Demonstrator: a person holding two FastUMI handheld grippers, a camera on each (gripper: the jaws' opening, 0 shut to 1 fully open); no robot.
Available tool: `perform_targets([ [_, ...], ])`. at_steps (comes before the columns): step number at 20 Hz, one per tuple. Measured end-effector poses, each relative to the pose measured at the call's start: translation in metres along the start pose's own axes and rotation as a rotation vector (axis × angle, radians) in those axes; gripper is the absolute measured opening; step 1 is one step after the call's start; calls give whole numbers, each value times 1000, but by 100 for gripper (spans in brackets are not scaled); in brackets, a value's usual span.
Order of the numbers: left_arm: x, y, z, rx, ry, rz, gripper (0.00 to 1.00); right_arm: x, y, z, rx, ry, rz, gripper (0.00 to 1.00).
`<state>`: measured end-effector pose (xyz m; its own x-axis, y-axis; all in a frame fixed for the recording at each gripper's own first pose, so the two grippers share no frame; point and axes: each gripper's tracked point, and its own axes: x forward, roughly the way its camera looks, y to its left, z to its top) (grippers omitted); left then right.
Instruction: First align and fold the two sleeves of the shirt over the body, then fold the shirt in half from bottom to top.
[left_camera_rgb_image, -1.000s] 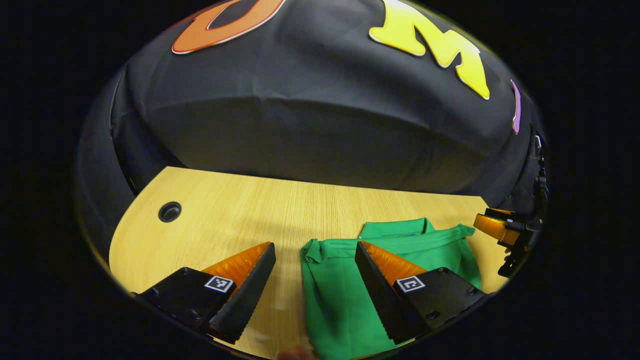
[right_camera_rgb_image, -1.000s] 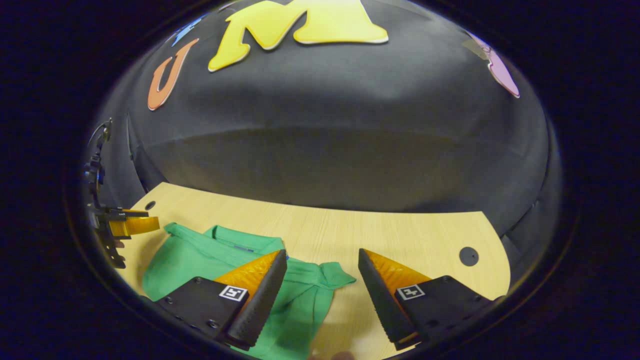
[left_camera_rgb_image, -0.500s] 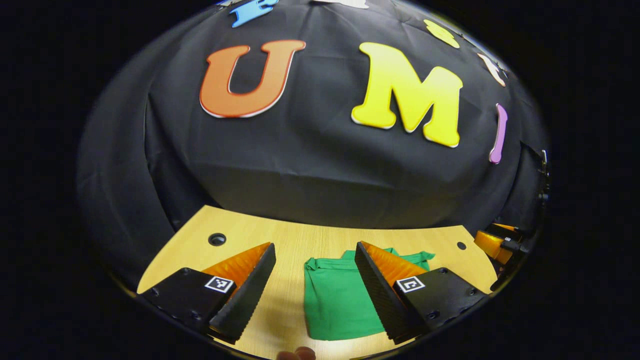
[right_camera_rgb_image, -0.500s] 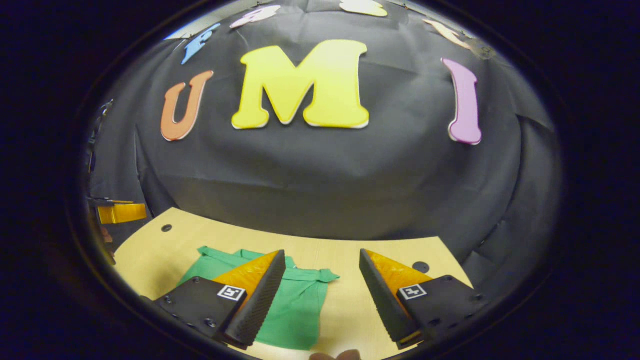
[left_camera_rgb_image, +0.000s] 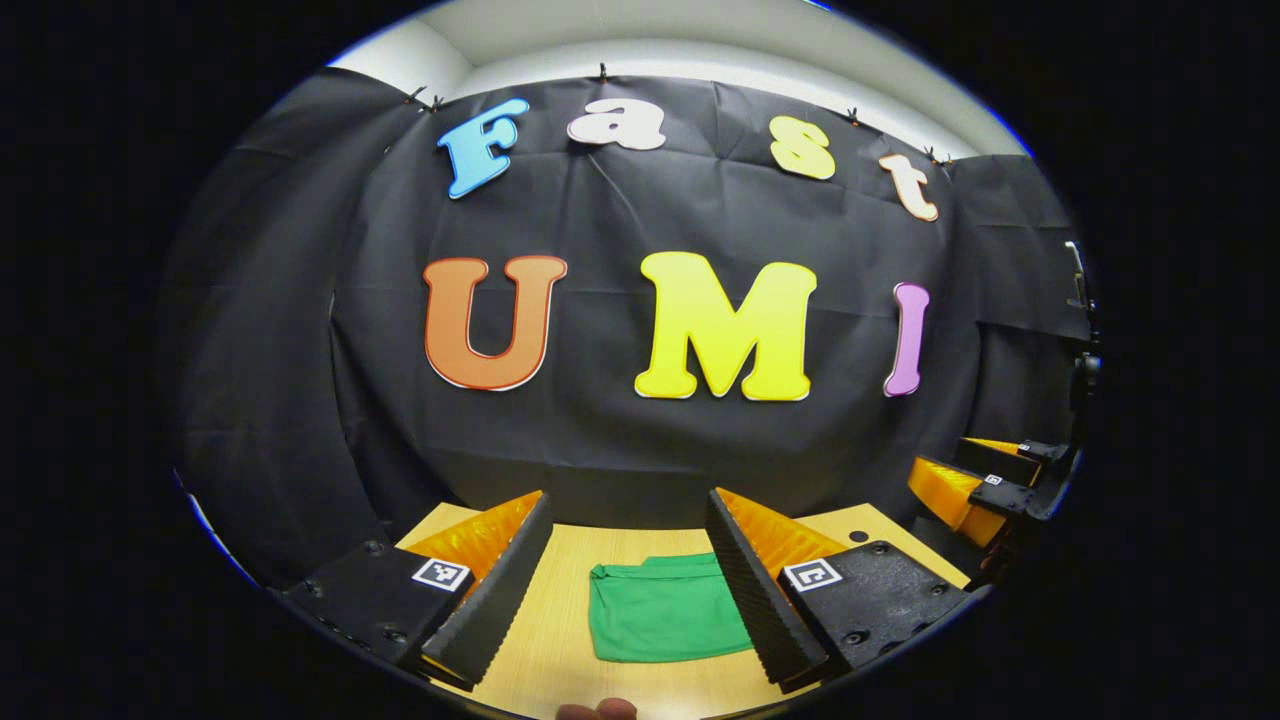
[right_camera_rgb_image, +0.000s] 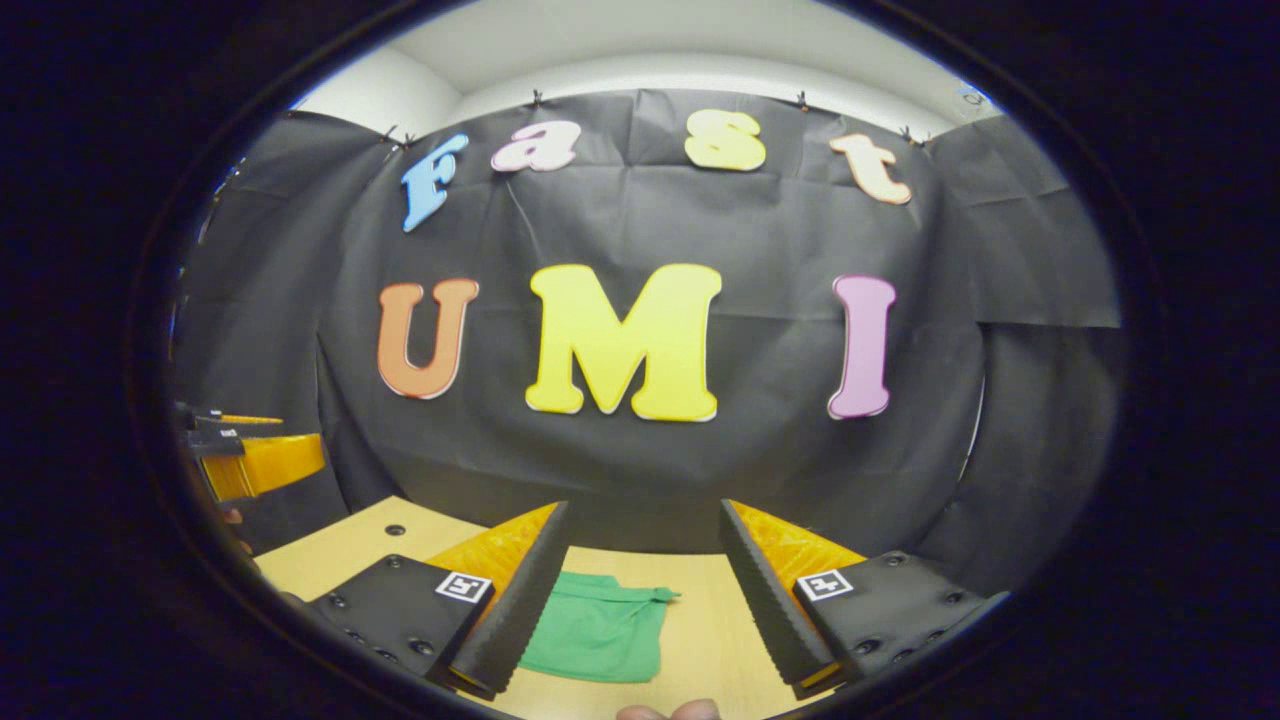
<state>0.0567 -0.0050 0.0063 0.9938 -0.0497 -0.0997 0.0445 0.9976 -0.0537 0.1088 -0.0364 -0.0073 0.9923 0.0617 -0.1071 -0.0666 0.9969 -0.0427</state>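
Folded green shirt (left_camera_rgb_image: 665, 622) flat on the wooden table (left_camera_rgb_image: 560, 640), seen between the wide-spread fingers of the left gripper (left_camera_rgb_image: 628, 575), right gripper (right_camera_rgb_image: 643, 585) likewise spread wide and empty, shirt beside its left finger, left gripper view catching the right gripper off past its right finger.

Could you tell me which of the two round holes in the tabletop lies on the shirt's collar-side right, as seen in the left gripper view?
The hole beside the left gripper's right finger; the other shows in the right gripper view, left of the shirt.

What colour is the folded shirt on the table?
Plain green folded shirt, no visible pattern, lying on the light wooden table. Clearest in the left gripper view.
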Motion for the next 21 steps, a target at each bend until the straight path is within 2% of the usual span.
perform_targets([
  [2, -26, -8, 10, 12, -31, -1, 100, -28, 3, 10, -7, -16, -6, 92],
  [5, -56, -19, 16, 35, -57, 13, 98, -69, 4, 17, 3, -22, -25, 92],
  [6, -64, -20, 18, 44, -65, 23, 88, -81, 5, 13, 16, -10, -28, 92],
  [7, -72, -19, 19, 48, -76, 30, 98, -92, 8, 6, 26, 6, -26, 95],
  [8, -79, -22, 19, 43, -83, 30, 100, -103, 9, -2, 35, 24, -28, 97],
  [9, -85, -25, 18, 36, -86, 24, 88, -111, 9, -7, 46, 43, -29, 92],
  [10, -88, -27, 13, 36, -78, 17, 98, -118, 10, -13, 52, 61, -31, 92],
  [12, -94, -33, 5, 44, -63, 2, 98, -128, 8, -22, 55, 91, -39, 95],
  [13, -95, -36, 1, 45, -53, -5, 98, -130, 7, -24, 57, 99, -45, 92],
  [21, -97, -41, -1, 48, -38, -26, 98, -136, 8, -12, 66, 71, -75, 92],
])
